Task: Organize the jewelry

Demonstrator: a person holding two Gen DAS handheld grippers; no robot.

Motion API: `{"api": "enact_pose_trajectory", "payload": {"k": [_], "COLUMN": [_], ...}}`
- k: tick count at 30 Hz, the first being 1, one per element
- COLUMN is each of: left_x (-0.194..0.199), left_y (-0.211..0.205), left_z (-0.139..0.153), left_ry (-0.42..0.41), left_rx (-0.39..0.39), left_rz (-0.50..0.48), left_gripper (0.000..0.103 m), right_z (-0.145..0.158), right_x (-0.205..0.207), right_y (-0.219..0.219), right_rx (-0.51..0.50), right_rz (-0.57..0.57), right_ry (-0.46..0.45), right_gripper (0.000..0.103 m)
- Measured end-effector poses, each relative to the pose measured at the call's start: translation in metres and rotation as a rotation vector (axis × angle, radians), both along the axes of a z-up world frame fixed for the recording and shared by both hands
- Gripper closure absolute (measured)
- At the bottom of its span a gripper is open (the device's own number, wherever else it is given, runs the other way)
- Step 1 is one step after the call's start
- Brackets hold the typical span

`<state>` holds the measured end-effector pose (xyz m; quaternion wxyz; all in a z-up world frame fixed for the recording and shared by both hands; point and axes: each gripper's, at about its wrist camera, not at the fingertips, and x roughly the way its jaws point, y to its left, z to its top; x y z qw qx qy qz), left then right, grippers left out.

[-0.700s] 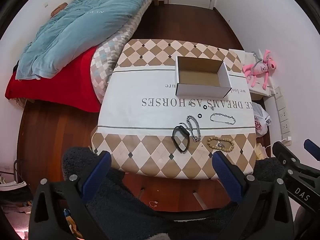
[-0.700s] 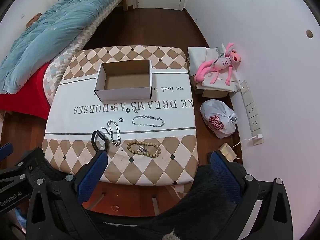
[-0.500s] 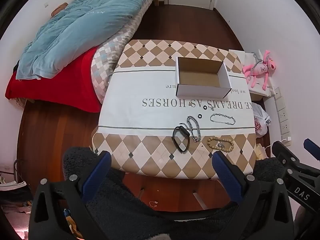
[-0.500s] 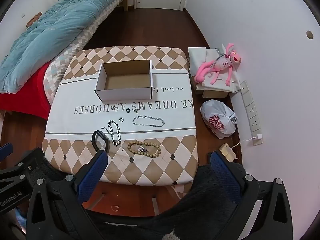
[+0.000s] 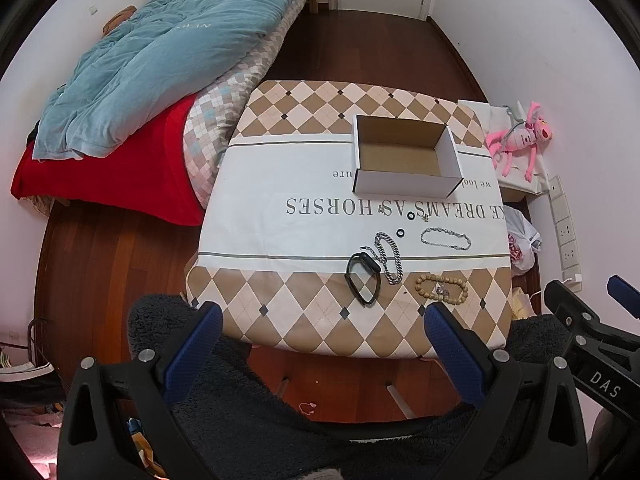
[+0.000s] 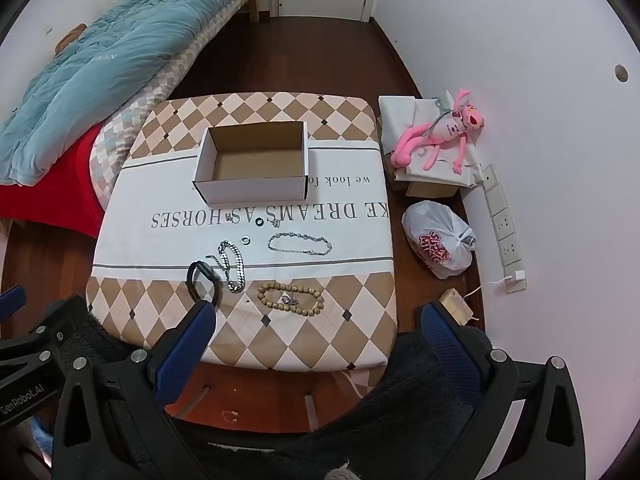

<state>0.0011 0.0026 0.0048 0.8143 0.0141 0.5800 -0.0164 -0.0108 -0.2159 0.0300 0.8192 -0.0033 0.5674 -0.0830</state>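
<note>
While both pairs of tongs hang above the near edge of the table (image 5: 280,184), each stands wide apart and grips nothing: the left tongs (image 5: 320,336) show blue pads spread over the checked border of the cloth, and the right tongs (image 6: 316,332) are spread likewise. An open cardboard box (image 5: 404,160), white outside and brown inside, sits on the far half of the table with nothing in it. All the jewelry lies loose on the cloth, nearer than the box. A black band (image 5: 362,278) lies closest to the left side of the group, touching or overlapping a chunky silver chain (image 5: 388,258) just to its right. A wooden bead bracelet (image 5: 440,289) with a small metal piece lying inside its loop rests on the checked border, near the right pad of the left tongs. Farther back, a thin silver bracelet (image 5: 445,239) lies on the white band of the cloth, with two small dark rings (image 5: 400,233) between it and the chain, and two tiny charms (image 6: 276,222) on the printed lettering. To the right of the table, a pink plush toy (image 6: 438,134) lies on a white box on the floor, and a white plastic bag (image 6: 438,242) sits nearer. A bed with a blue quilt (image 5: 160,56) stands to the left
</note>
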Motion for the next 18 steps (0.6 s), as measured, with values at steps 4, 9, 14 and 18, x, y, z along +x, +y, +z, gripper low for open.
{"api": "enact_pose_trajectory", "payload": {"k": [4,9,14,18], "left_x": [-0.0007,-0.0021,-0.0025,-0.0024], "left_y": [0.0019,0.0031,0.0022,0.0029], "left_z": [0.0021,0.0034,0.0028,0.0051], "left_ry": [-0.001,-0.001,-0.003,-0.006], "left_rx": [0.001,0.001,0.002,0.003], "left_rz": [0.001,0.002,0.001,0.001], "left_gripper": [0.0,0.0,0.0,0.0], "right_z": [0.0014,0.0022,0.0024,0.0023], "right_x": [-0.0004,-0.0004,-0.0008,-0.0008], "right_y": [-0.0028,-0.0017,-0.0029,-0.0038], "right_rx": [0.0,0.0,0.003,0.001], "right_rz": [0.002,0.005,0.002,0.003], "right_ry": [0.0,0.002,0.0,-0.001], "right_gripper": [0.0,0.0,0.0,0.0]}}
